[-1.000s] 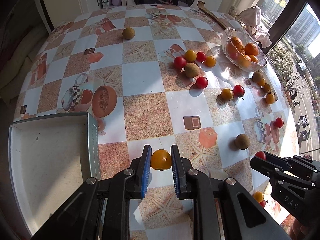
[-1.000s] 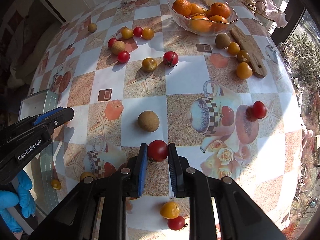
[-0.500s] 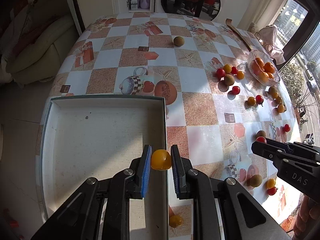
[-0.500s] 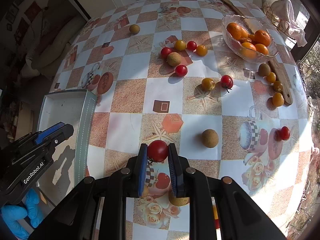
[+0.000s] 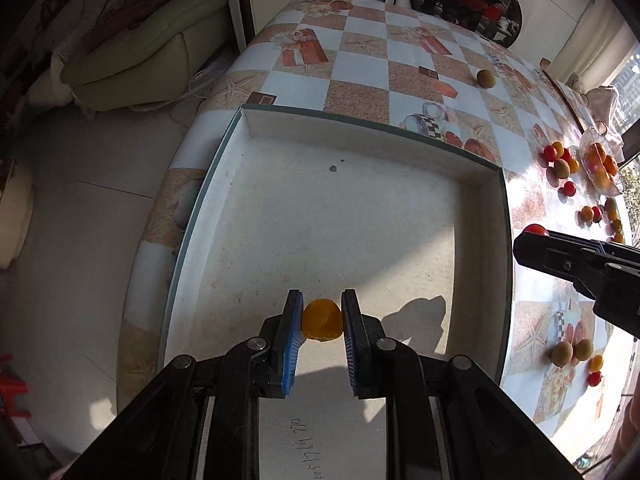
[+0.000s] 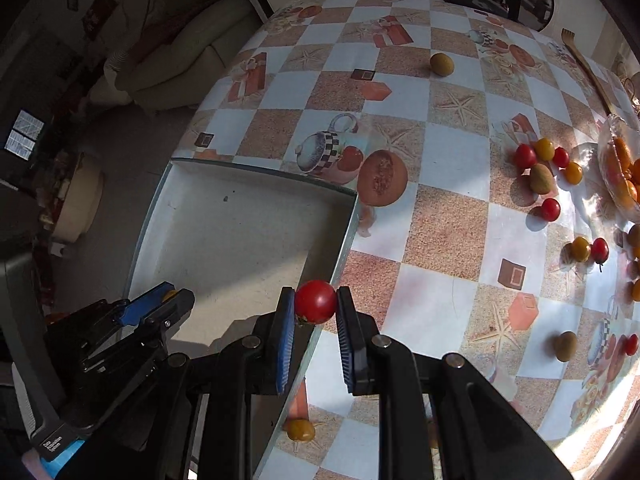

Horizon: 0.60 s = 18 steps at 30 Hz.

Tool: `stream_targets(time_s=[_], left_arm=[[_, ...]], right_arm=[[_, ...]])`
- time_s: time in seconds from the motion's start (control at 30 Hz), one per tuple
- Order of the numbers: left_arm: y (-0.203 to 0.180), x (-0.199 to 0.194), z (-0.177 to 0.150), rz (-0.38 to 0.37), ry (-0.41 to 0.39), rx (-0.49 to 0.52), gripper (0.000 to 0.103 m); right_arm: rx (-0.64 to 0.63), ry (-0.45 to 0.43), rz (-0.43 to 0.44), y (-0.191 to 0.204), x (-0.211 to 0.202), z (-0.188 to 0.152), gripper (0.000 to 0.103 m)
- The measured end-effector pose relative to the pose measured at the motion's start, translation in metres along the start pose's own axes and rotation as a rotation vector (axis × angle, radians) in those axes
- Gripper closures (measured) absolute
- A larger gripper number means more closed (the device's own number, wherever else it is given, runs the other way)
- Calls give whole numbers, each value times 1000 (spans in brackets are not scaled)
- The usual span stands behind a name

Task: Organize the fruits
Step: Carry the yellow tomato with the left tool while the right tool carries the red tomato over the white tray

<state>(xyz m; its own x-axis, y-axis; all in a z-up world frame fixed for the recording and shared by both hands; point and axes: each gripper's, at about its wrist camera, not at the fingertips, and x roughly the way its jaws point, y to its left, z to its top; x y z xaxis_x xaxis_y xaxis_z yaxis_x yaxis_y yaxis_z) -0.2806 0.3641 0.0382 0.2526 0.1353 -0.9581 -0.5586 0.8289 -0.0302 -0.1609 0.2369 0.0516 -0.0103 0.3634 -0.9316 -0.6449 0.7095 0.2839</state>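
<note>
left tool (image 5: 322, 322) clamps yellow tomato (image 5: 322, 320) over tray (image 5: 486, 184); right tool (image 6: 316, 304) clamps red tomato (image 6: 315, 301).

Hard sunlight is thrown across the tablecloth (image 6: 440, 216) from the right, with glare around the glass bowl (image 6: 618, 168). Sharp shadows are cast in the tray (image 5: 340, 220). Edges are bent and darkened by fisheye distortion.

Tray floor (image 5: 340, 220): bare, open to a claw from above
Tray wall (image 6: 340, 240): raised barrier along bench side
Bench (image 6: 440, 240): scattered fruit right
</note>
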Motion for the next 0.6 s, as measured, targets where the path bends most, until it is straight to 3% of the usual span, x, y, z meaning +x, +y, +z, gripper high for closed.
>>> stream_targets(time_s=[0.17, 0.6], left_arm=[[13, 9, -2, 17, 9, -10, 82], [3, 20, -7, 42, 20, 68, 77]], right_arm=[[-23, 43, 1, 22, 27, 10, 81], [-74, 105, -89, 29, 67, 18, 79]])
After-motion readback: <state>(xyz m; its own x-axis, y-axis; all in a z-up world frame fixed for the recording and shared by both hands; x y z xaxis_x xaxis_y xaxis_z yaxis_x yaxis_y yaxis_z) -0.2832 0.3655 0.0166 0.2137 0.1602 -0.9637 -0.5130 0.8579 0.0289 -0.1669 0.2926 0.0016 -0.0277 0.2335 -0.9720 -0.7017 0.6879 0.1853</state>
